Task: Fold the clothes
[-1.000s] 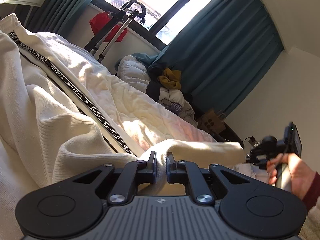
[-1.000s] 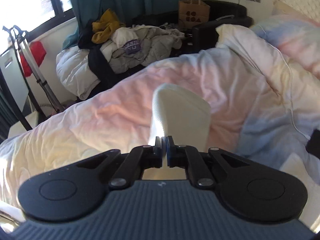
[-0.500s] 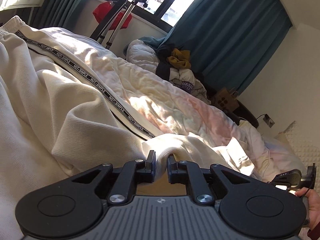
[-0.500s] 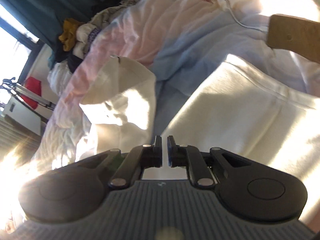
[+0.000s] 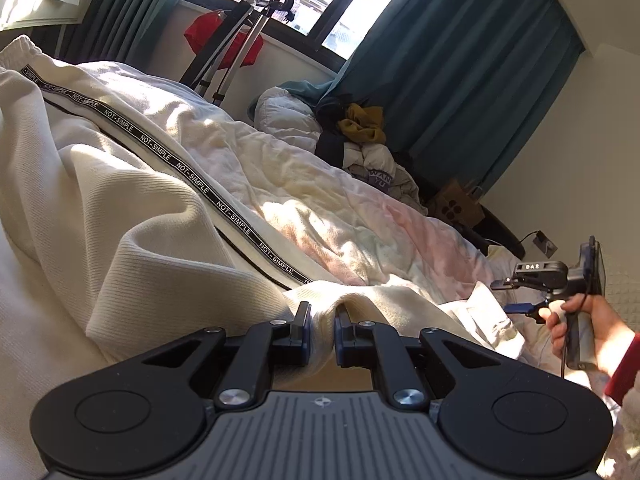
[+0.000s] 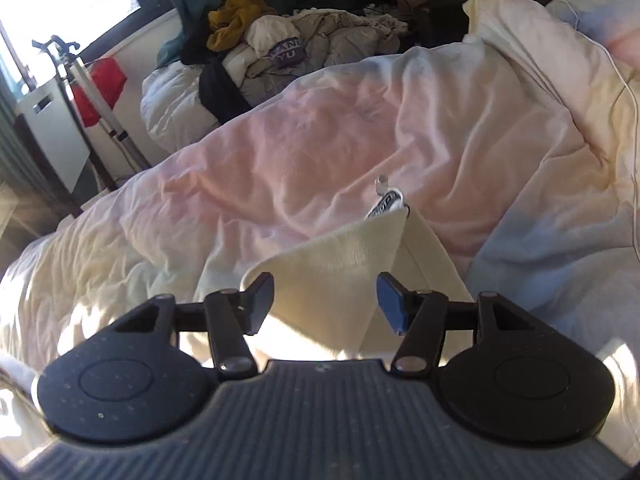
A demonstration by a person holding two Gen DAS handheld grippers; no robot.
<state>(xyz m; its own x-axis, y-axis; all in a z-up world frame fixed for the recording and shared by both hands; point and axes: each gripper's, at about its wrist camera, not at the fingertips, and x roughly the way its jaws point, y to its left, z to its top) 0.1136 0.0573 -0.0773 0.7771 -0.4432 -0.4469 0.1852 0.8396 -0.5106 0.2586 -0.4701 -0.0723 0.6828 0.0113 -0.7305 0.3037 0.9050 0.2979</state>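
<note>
Left gripper (image 5: 319, 319): we pinch a ridge of the cream garment (image 5: 120, 216), jaws narrowed onto the fabric.
Right gripper (image 6: 325, 300): we hold it with jaws spread wide, gripping nothing; a cream corner lies between the fingers.
Cream garment: spread over the duvet (image 6: 320, 132) on the bed, its lettered black tape (image 5: 192, 180) running diagonally.

Left gripper (image 5: 319, 322) pinched tight on cream cloth. Right gripper (image 6: 325, 300) spread wide, holding nothing; right hand (image 5: 576, 322) wraps its handle.
</note>
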